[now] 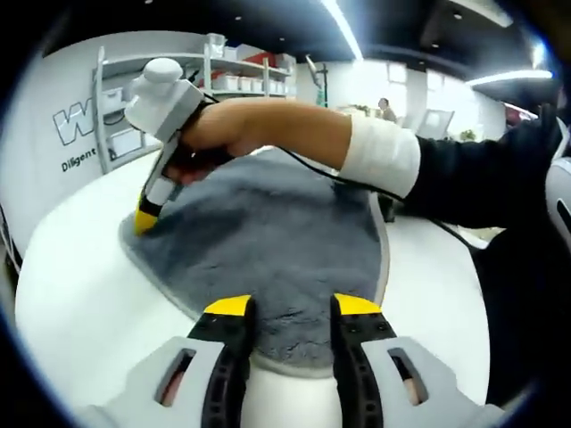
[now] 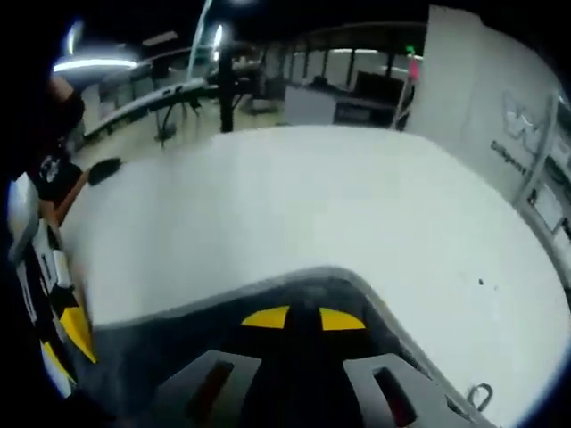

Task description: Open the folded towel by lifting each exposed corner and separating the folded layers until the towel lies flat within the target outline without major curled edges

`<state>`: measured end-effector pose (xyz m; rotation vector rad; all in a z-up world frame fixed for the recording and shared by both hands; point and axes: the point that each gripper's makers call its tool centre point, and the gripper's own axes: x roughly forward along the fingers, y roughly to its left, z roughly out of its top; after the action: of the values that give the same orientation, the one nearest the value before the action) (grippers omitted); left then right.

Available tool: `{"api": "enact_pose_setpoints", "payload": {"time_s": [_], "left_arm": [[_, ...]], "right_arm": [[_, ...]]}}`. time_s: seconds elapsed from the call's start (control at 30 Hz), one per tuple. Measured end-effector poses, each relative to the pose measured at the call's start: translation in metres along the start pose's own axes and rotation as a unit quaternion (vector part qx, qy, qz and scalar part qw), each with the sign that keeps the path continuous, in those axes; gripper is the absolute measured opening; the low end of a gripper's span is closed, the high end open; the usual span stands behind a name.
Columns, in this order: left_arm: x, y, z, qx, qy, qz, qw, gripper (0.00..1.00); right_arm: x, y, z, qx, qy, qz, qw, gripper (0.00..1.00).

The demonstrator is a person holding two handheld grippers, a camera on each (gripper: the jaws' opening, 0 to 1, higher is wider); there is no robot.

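A grey towel (image 1: 268, 241) is lying spread on the white bench (image 1: 80, 294), and a pale outline is showing along its near and right edges. In the left gripper view, the left gripper (image 1: 292, 308) is hovering over the near edge of the towel with its yellow-tipped fingers (image 1: 230, 306) standing apart and nothing between them. Across the towel, the right gripper (image 1: 145, 217) is being held by a person's hand (image 1: 219, 129), and its yellow tip is pressing down at the far left corner of the towel; whether that corner is pinched cannot be told from here. A white cuff and a dark sleeve (image 1: 473, 178) are reaching in from the right. In the right gripper view, the right gripper's fingers are sitting close together, their yellow tips low over the towel's corner, with the bare bench stretching beyond. The left gripper is showing at the left edge of that view. Shelves (image 1: 236, 76) are standing against the far wall.
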<state>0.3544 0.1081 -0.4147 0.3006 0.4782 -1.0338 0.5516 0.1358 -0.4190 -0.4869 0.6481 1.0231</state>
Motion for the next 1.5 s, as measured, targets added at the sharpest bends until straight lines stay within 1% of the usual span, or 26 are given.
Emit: {"api": "enact_pose_setpoints", "payload": {"time_s": [0.17,0.27,0.33,0.43,0.6,0.7,0.77,0.83,0.97,1.1,1.17,1.37,1.43,1.5], "left_arm": [[-0.001,0.001,0.000,0.000,-0.001,0.004,1.0000,0.24],[-0.003,0.005,-0.001,-0.002,-0.002,0.009,1.0000,0.17],[-0.004,0.009,-0.001,-0.006,0.000,0.015,0.9999,0.14],[-0.006,0.012,-0.002,-0.006,0.002,0.021,0.9998,0.09],[-0.009,0.015,-0.003,-0.001,0.006,0.031,0.9995,0.09],[-0.014,0.018,-0.003,-0.008,0.008,0.041,0.9991,0.09],[-0.018,0.018,-0.002,-0.010,0.006,0.043,0.9990,0.09],[-0.024,0.019,0.000,-0.014,-0.001,0.047,0.9988,0.09],[-0.036,0.023,0.002,-0.013,-0.006,0.057,0.9983,0.09],[-0.048,0.026,0.005,-0.020,-0.017,0.061,0.9978,0.09],[-0.051,0.027,0.005,-0.023,-0.019,0.063,0.9976,0.09],[-0.065,0.031,0.001,-0.024,-0.011,0.077,0.9967,0.09],[-0.067,0.032,-0.003,-0.030,-0.002,0.081,0.9963,0.09],[-0.070,0.034,-0.007,-0.026,0.006,0.086,0.9960,0.09]], "right_arm": [[0.002,0.000,0.001,0.002,0.001,0.004,1.0000,0.00],[0.003,-0.002,0.003,-0.004,0.004,0.000,1.0000,0.00],[0.003,-0.002,0.004,-0.009,0.012,-0.002,0.9999,0.00],[0.003,-0.001,0.005,-0.017,0.016,-0.004,0.9997,0.00],[-0.001,0.000,0.016,-0.032,0.002,-0.010,0.9994,0.00],[-0.006,0.001,0.025,-0.035,-0.014,-0.017,0.9991,0.00],[-0.012,0.007,0.027,-0.037,-0.020,-0.018,0.9990,0.00],[-0.015,0.008,0.032,-0.039,-0.029,-0.020,0.9986,0.00],[-0.024,0.008,0.049,-0.034,-0.055,-0.020,0.9977,0.00],[-0.028,0.016,0.056,-0.032,-0.071,-0.019,0.9968,0.00],[-0.028,0.018,0.061,-0.032,-0.077,-0.017,0.9964,0.00],[-0.024,0.023,0.075,-0.029,-0.092,-0.016,0.9952,0.00],[-0.021,0.025,0.078,-0.030,-0.095,-0.015,0.9949,0.00],[-0.017,0.026,0.081,-0.027,-0.097,-0.015,0.9948,0.00]]}}
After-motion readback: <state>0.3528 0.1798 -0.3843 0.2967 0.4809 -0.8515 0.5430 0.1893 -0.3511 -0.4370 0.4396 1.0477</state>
